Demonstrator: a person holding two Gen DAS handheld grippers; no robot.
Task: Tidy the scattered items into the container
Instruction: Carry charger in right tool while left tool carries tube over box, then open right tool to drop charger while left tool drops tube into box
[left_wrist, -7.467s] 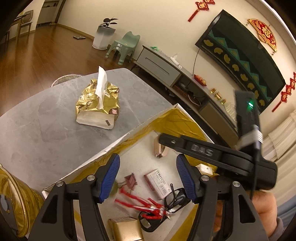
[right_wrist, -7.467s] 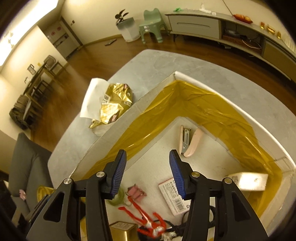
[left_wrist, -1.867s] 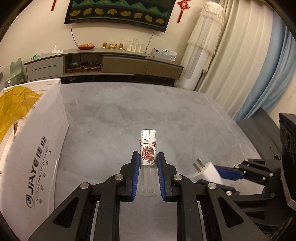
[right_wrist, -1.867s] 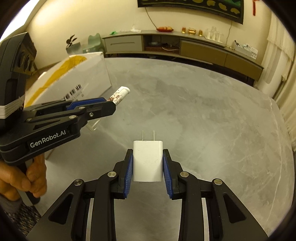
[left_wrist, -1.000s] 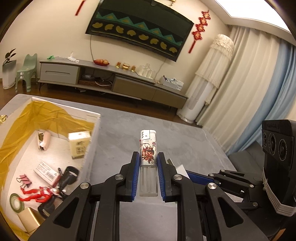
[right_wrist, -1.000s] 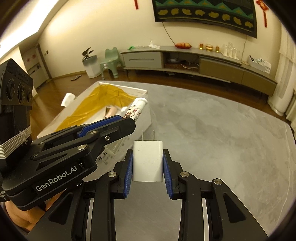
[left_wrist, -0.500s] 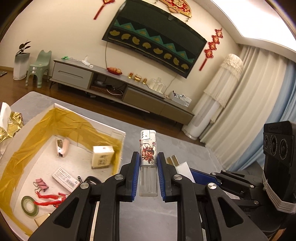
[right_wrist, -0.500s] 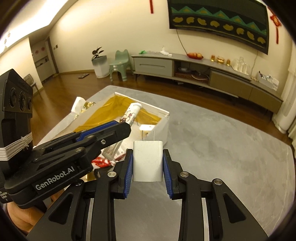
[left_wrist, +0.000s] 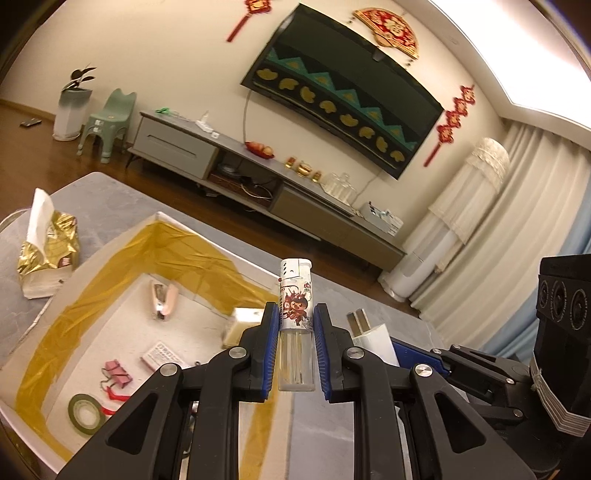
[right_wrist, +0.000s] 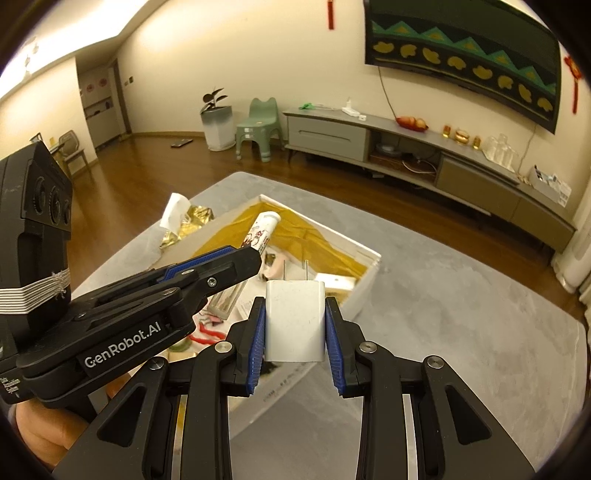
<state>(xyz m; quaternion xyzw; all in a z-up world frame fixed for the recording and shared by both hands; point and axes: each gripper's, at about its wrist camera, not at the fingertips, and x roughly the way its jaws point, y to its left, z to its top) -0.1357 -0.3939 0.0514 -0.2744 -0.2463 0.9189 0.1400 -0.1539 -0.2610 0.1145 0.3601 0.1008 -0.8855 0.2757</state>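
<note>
My left gripper (left_wrist: 295, 347) is shut on a clear lighter (left_wrist: 296, 314) with a red cartoon print, held upright above the near right side of the box. The white cardboard box (left_wrist: 122, 236) with its gold lining lies below and to the left. In it are a pink stapler (left_wrist: 164, 300), pink binder clips (left_wrist: 118, 371), a green tape roll (left_wrist: 85, 413) and a small cream carton (left_wrist: 242, 325). My right gripper (right_wrist: 295, 328) is shut on a white plug charger (right_wrist: 295, 319), prongs forward, just right of the left gripper (right_wrist: 255, 258) and over the box's (right_wrist: 365, 291) near corner.
A gold tissue pack (left_wrist: 48, 254) sits on the grey marble table (right_wrist: 461, 314) beyond the box's far left. A hand (right_wrist: 48, 435) holds the left gripper's handle. Across the wooden floor are a TV cabinet (left_wrist: 258, 177), a green stool (left_wrist: 110, 123) and a plant pot.
Both grippers have lifted and swung left toward the box with their loads still clamped. More of the box's inside and the tissue pack have come into view.
</note>
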